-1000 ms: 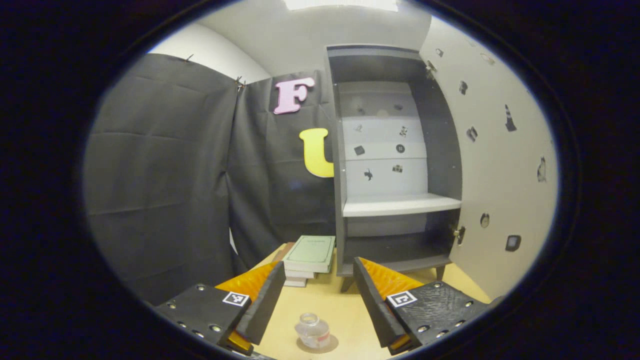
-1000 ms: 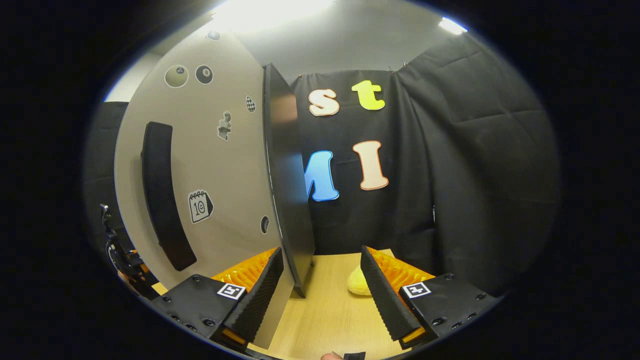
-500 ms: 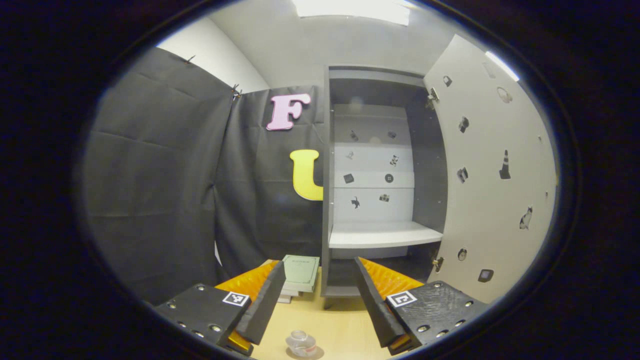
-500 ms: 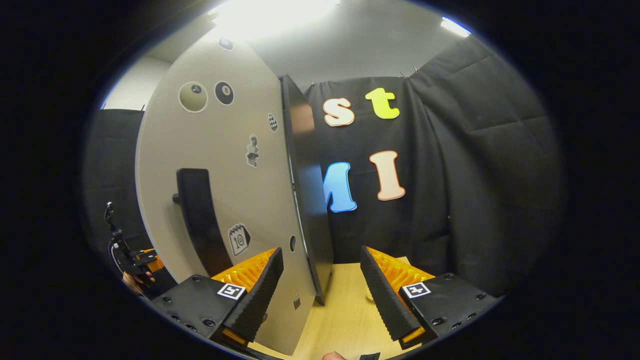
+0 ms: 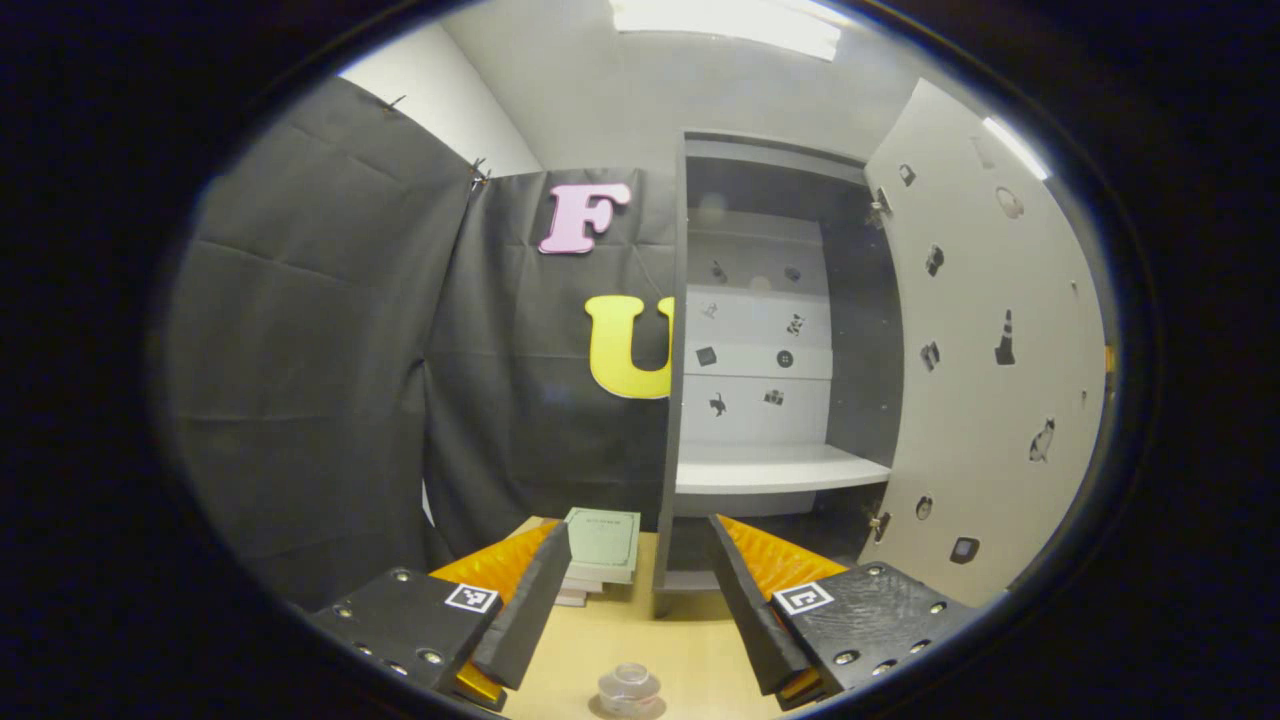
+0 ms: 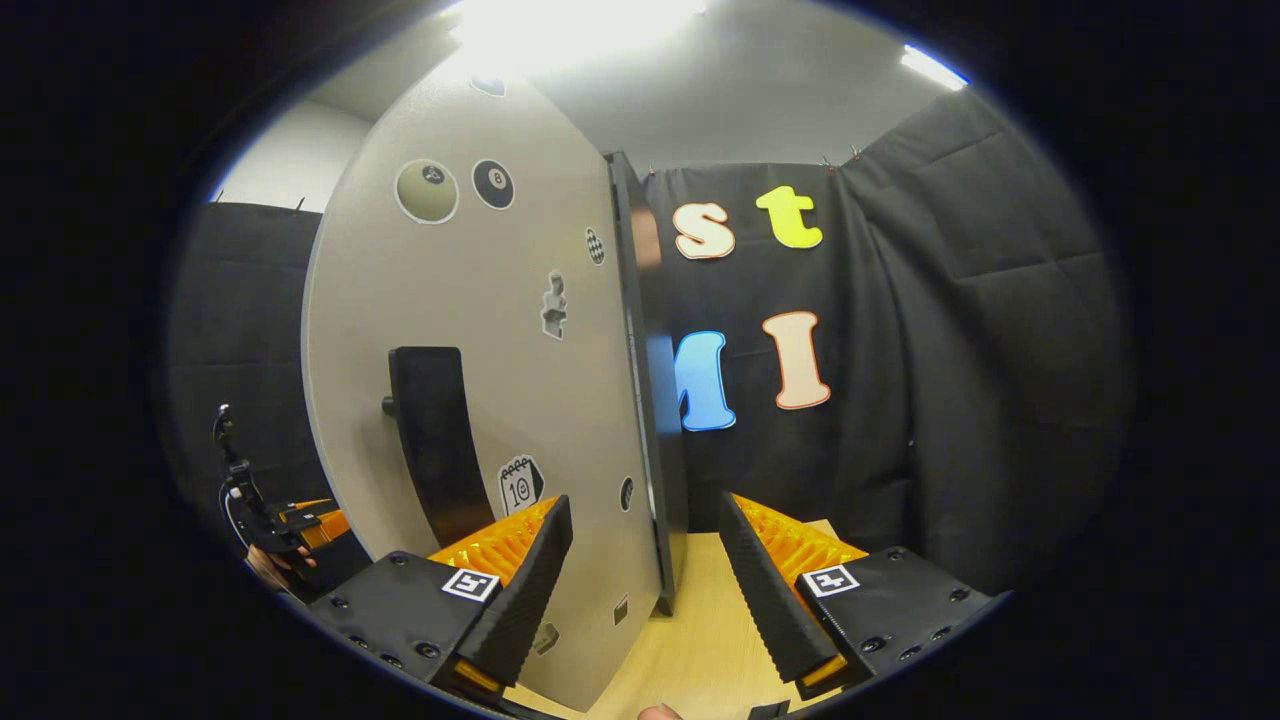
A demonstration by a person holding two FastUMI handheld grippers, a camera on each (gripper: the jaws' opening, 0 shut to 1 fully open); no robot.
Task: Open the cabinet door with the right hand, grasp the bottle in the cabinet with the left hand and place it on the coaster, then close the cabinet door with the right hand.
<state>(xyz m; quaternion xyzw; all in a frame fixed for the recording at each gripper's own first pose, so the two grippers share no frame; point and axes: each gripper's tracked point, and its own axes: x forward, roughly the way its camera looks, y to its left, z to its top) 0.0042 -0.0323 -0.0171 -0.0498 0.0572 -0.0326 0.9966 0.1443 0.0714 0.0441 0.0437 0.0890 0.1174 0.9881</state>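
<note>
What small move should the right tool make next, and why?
Probably swing the right tool left, against the outer face of the cabinet door, and push it shut. The bottle already stands on the coaster on the table, the left tool is open and holds nothing, and the door is wide open with its edge between the right tool's spread fingers.

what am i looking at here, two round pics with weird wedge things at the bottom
Each picture comes from a fisheye camera riding on a hand-held two-finger gripper; a person holds one in each hand. The wedges are each gripper's own fingers. In the left gripper view, the left gripper is open and holds nothing. Below it, a small clear bottle stands on a coaster on the wooden table, with stacked books beside an open cabinet. In the right gripper view, the right gripper is also open, with the cabinet door edge-on between its fingers.
</note>
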